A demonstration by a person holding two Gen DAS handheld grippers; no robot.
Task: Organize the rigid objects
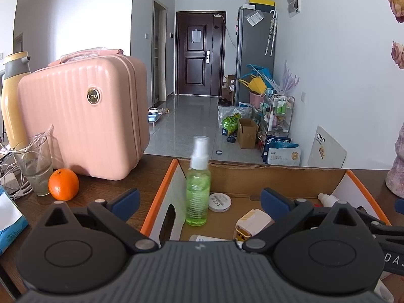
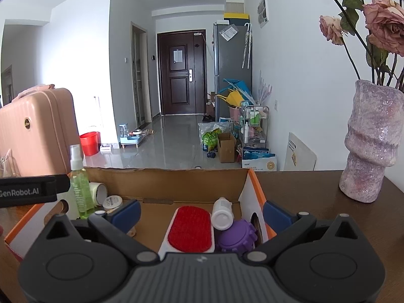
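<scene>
An open cardboard box [image 1: 252, 179] with orange rims sits on the dark wooden table; it also shows in the right wrist view [image 2: 176, 184]. In it stand a green spray bottle [image 1: 198, 202] [image 2: 82, 192], a round white tin [image 1: 219, 202], a white and gold item [image 1: 252, 223], a red-faced brush [image 2: 190, 228], a white bottle [image 2: 222, 214] and a purple ridged piece [image 2: 237, 237]. My left gripper [image 1: 200, 203] is open and empty over the box's left part, the spray bottle between its fingers. My right gripper [image 2: 202, 213] is open and empty over the brush.
A pink hard case [image 1: 85, 116] stands at the left, with an orange [image 1: 63, 184], a glass [image 1: 35, 164] and a yellow flask [image 1: 14, 101] beside it. A purple vase [image 2: 371, 141] with dried roses stands at the right. Beyond the table's far edge is the hallway floor.
</scene>
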